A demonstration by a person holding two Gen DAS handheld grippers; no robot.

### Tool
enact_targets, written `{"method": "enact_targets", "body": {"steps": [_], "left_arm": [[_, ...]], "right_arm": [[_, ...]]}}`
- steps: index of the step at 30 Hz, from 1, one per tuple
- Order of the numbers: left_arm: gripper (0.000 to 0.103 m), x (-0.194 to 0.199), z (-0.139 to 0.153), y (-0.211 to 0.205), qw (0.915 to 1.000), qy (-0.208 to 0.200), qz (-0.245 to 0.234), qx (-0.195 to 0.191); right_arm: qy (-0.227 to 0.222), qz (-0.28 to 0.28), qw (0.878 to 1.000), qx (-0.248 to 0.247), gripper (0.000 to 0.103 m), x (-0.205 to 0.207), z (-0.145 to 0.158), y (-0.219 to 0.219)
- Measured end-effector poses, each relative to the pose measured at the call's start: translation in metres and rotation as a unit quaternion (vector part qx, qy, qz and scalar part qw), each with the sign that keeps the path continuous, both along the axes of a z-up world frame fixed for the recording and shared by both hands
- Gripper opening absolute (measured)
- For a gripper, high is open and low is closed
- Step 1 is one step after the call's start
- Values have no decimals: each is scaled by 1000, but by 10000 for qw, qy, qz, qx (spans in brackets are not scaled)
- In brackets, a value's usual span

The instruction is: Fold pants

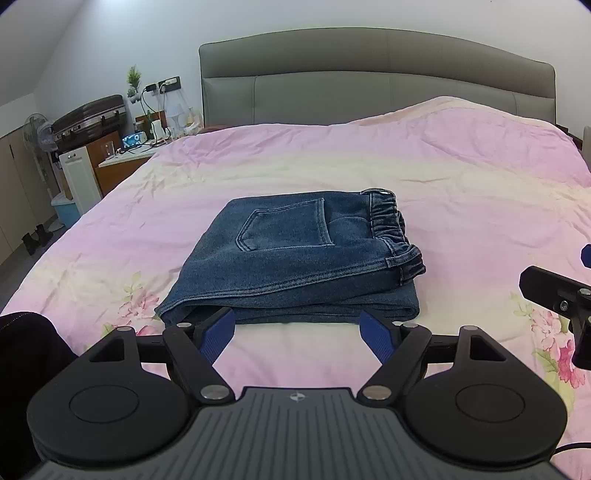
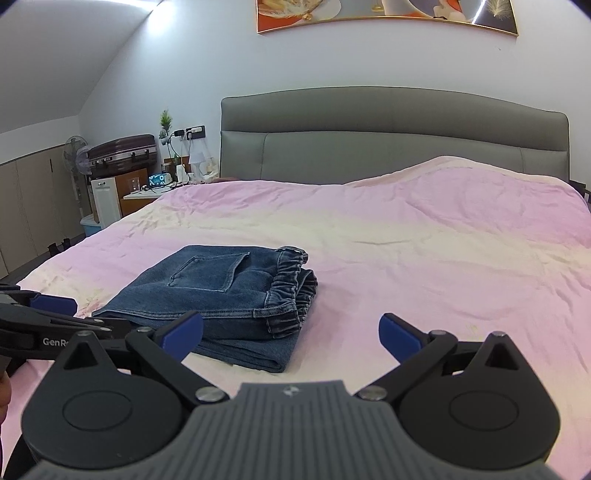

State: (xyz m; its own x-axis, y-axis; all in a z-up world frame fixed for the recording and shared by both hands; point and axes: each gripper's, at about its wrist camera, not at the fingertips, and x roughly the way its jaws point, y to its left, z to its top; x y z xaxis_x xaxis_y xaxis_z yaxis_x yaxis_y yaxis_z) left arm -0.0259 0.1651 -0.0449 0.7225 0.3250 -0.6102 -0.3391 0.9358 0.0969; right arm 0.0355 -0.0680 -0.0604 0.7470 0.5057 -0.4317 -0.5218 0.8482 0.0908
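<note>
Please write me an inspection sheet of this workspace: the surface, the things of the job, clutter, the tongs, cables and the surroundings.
Surface: bed with a wrinkled pink floral cover.
Job's things: blue jeans lying folded into a compact stack, back pocket up, elastic waistband to the right.
Clutter: nothing seen on the bed besides the jeans.
Tongs: left tongs open, just short of the jeans' near edge, holding nothing; right tongs open and empty, to the right of the stack.
Cables: chargers plugged in the wall socket, wires hanging to the nightstand.
Surroundings: grey headboard, suitcase, standing fan, framed picture.
</note>
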Motion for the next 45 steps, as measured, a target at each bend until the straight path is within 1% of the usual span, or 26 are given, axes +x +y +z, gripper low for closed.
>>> {"method": "enact_targets", "body": {"steps": [16,45], "left_arm": [[90,-5,10,-4,9999,-88,-28,139],[90,-12,20,-9,9994,-239,-21,252]], "right_arm": [[-71,14,10000,49,98,-6,5,-1],[-204,-14,9997,133,98,-14,12,-5]]}}
